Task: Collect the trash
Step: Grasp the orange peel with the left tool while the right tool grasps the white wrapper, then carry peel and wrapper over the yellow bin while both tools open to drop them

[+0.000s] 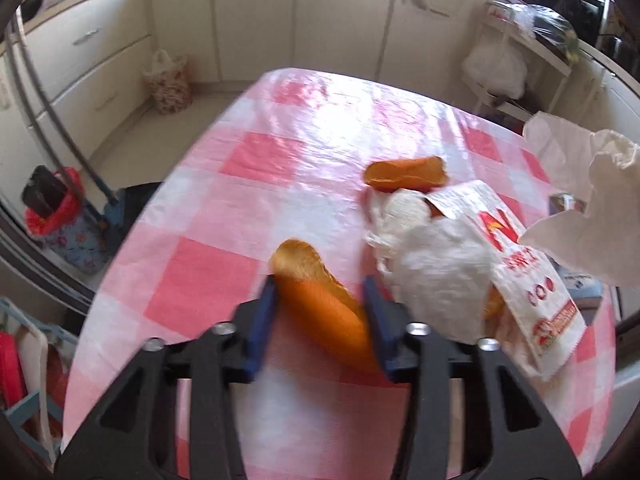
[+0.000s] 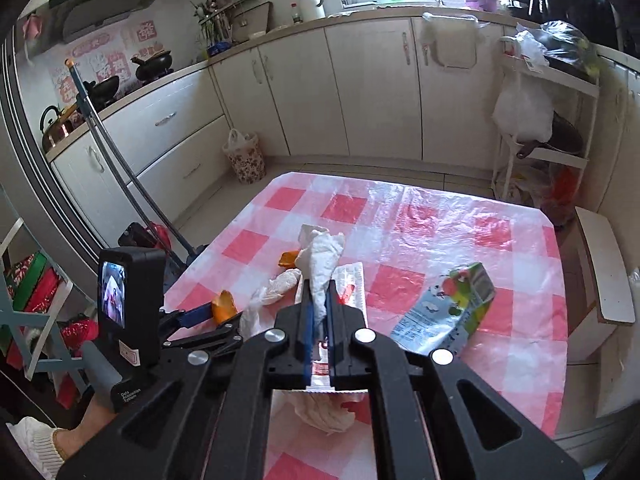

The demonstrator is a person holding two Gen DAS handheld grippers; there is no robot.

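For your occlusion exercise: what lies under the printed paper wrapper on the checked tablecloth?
Crumpled white tissue and a bit of orange peel show beneath the wrapper; whatever else it covers is hidden.

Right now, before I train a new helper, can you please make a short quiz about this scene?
1. True or false: the right gripper is shut on a tissue.
2. What sits between the left fingers? A) a spoon B) a peel C) a bottle
3. In the right wrist view, which item lies on the table to the right of the tissue?

Key: 1 true; 2 B; 3 the carton.
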